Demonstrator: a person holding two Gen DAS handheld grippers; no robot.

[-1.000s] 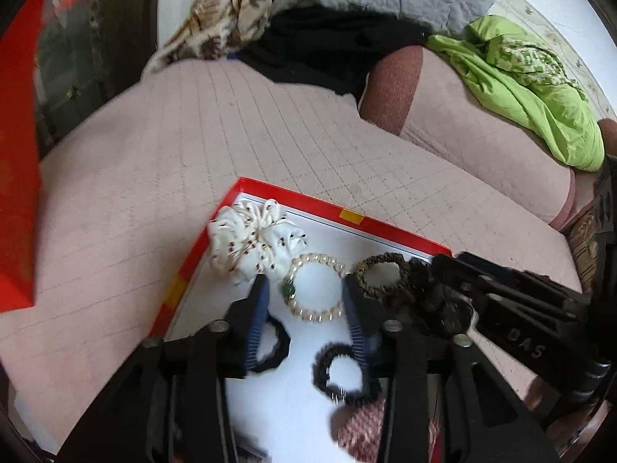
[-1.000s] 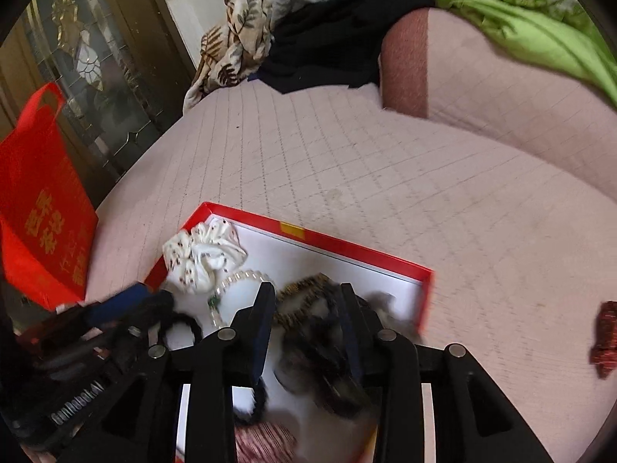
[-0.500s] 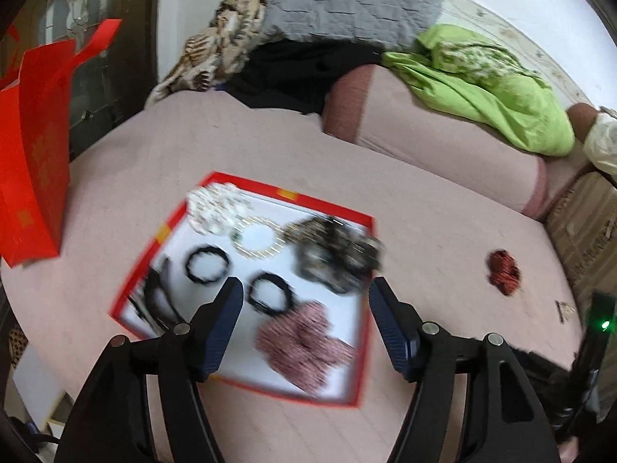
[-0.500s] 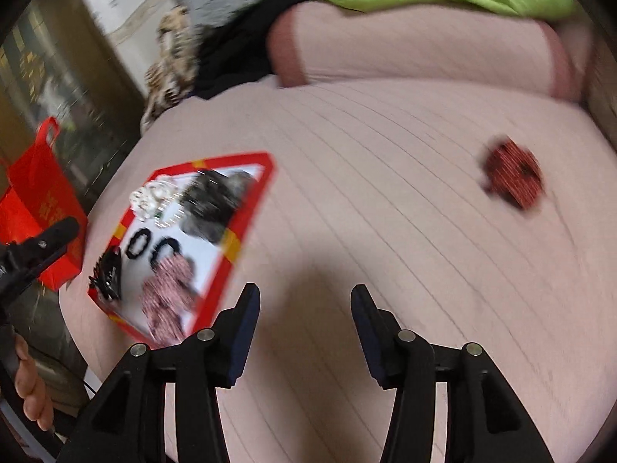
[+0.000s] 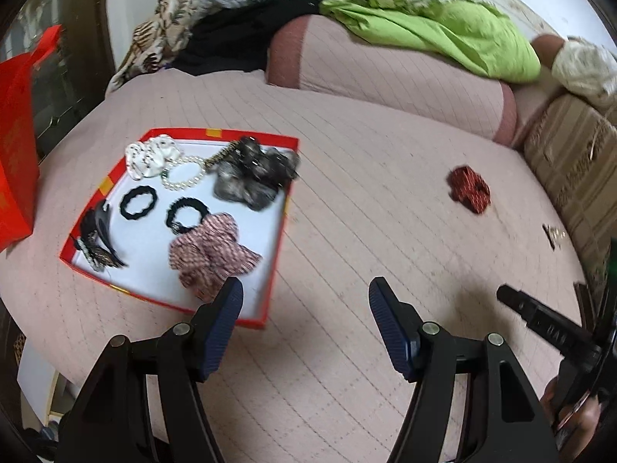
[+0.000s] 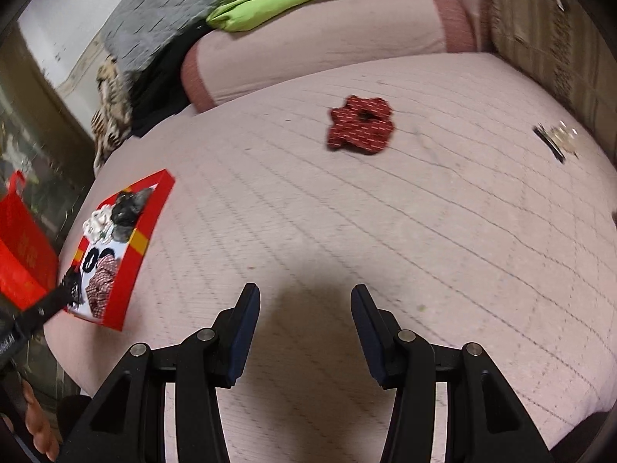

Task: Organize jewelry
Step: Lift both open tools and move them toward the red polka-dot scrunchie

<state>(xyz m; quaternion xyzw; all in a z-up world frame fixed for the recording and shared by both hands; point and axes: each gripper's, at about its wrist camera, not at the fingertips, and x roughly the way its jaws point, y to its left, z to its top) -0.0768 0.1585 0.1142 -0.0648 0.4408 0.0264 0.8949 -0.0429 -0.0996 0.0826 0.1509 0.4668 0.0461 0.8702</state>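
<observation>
A red-rimmed box lid [image 5: 281, 231] lies on the pink quilted bed and holds a white scrunchie [image 5: 148, 154], a pearl bracelet [image 5: 184, 173], a dark grey scrunchie [image 5: 250, 177], two black hair ties [image 5: 138, 202], a pink plaid scrunchie [image 5: 210, 249] and a black feathered clip [image 5: 96, 239]. A red scrunchie [image 5: 468, 189] lies alone on the bed to the right; it also shows in the right wrist view [image 6: 360, 123]. A small hair clip [image 6: 555, 139] lies further right. My left gripper [image 5: 304, 301] is open and empty above the bed beside the lid. My right gripper [image 6: 304, 305] is open and empty.
A red gift bag [image 5: 15, 135] stands at the bed's left edge. A pink bolster [image 5: 385, 73], a green cloth [image 5: 432, 19], a grey pillow [image 6: 154, 15] and patterned clothes [image 5: 162, 38] lie at the back. The lid [image 6: 135, 247] sits left in the right wrist view.
Both grippers have pulled back and up from the box lid and opened. The right gripper has let go of the dark grey scrunchie in the lid and swung right towards the red scrunchie.
</observation>
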